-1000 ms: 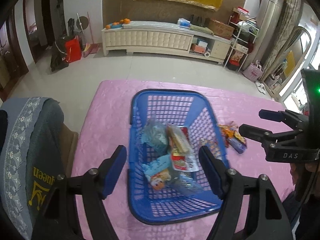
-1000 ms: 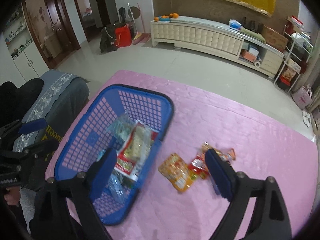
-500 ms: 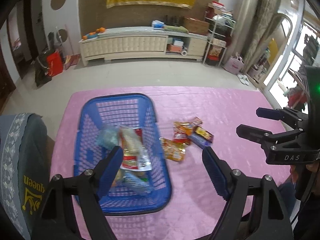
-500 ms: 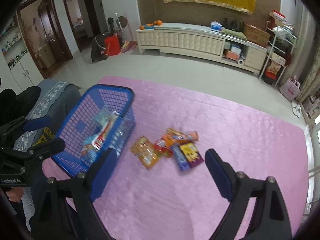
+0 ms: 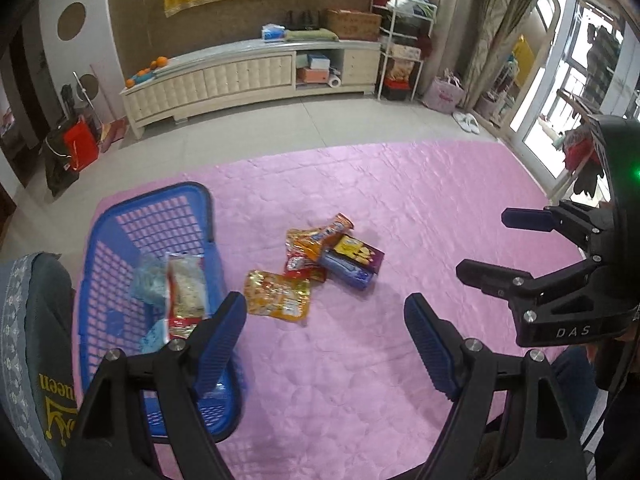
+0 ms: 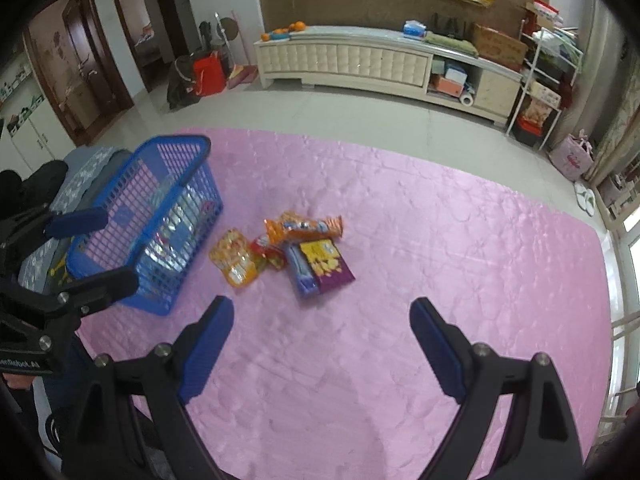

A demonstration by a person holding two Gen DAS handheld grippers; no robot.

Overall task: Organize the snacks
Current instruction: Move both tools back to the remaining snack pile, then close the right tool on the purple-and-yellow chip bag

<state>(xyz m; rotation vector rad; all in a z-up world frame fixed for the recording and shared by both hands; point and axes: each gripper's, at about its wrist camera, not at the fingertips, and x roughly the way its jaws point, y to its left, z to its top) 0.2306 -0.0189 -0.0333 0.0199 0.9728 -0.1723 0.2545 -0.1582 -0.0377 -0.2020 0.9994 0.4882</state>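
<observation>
A blue plastic basket [image 5: 120,236] [image 6: 140,176] stands at the left of the pink tablecloth [image 5: 400,208] [image 6: 440,240] with several snack packs inside. To its right lies a small heap of loose snacks: a yellow-orange pouch [image 5: 278,294] [image 6: 234,258], a red pack [image 5: 298,264], an orange wrapper [image 5: 320,236] [image 6: 304,228] and a purple box [image 5: 354,262] [image 6: 320,266]. My left gripper [image 5: 324,320] hangs open above the cloth, just near of the heap. My right gripper [image 6: 320,320] is open too, empty, also near of the heap.
A grey chair back [image 5: 32,340] with yellow lettering stands left of the basket. Beyond the table are tiled floor, a long cream cabinet [image 5: 248,76] and a shelf rack [image 5: 404,52]. Bare pink cloth stretches right of the snacks.
Both grippers have swung right, away from above the basket to over the loose snack heap. The basket now sits at the left of both views. Neither jaw opening has changed.
</observation>
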